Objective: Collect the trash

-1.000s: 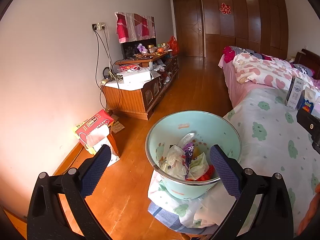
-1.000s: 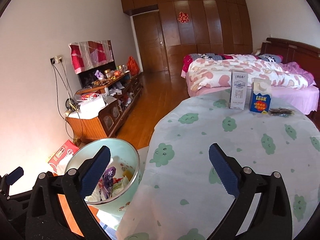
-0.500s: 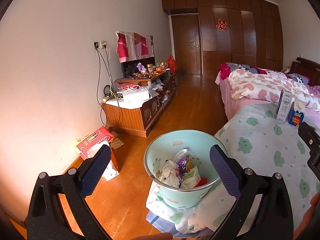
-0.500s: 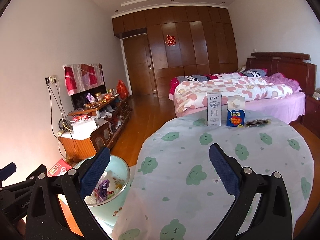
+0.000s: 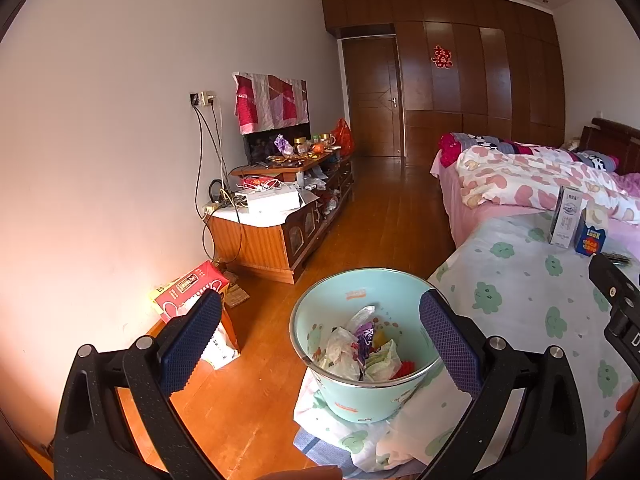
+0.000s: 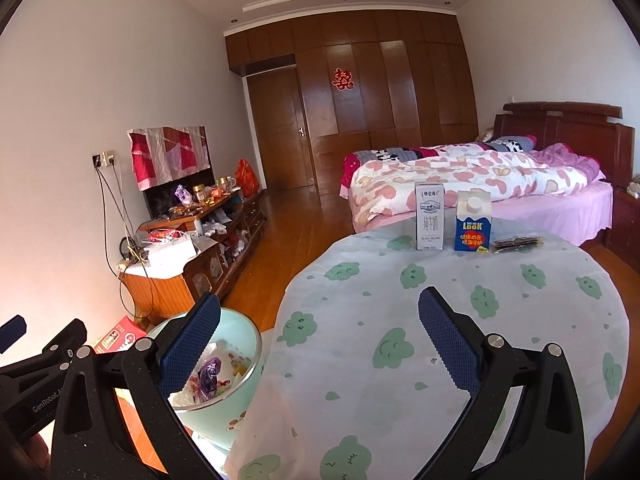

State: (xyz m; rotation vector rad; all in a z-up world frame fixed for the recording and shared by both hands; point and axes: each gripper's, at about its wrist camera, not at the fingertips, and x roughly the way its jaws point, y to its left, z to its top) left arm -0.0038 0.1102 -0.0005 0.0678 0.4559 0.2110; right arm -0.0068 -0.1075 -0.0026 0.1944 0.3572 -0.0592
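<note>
Here we hold both grippers empty with their jaws wide apart: the left gripper hangs above the bin on the floor by the tabletop's left edge, and the right gripper points across the tabletop toward its far edge. There stand a white milk carton and, just beside it, a blue carton, both upright, with a dark flat wrapper lying next to the blue one. The cartons are probably empty and light, stiff enough to pinch across the flat sides at mid-height, though they may tip easily. The wrapper looks thin and limp, so we would pinch an edge. The bin already holds crumpled bags and wrappers, with room left.
</note>
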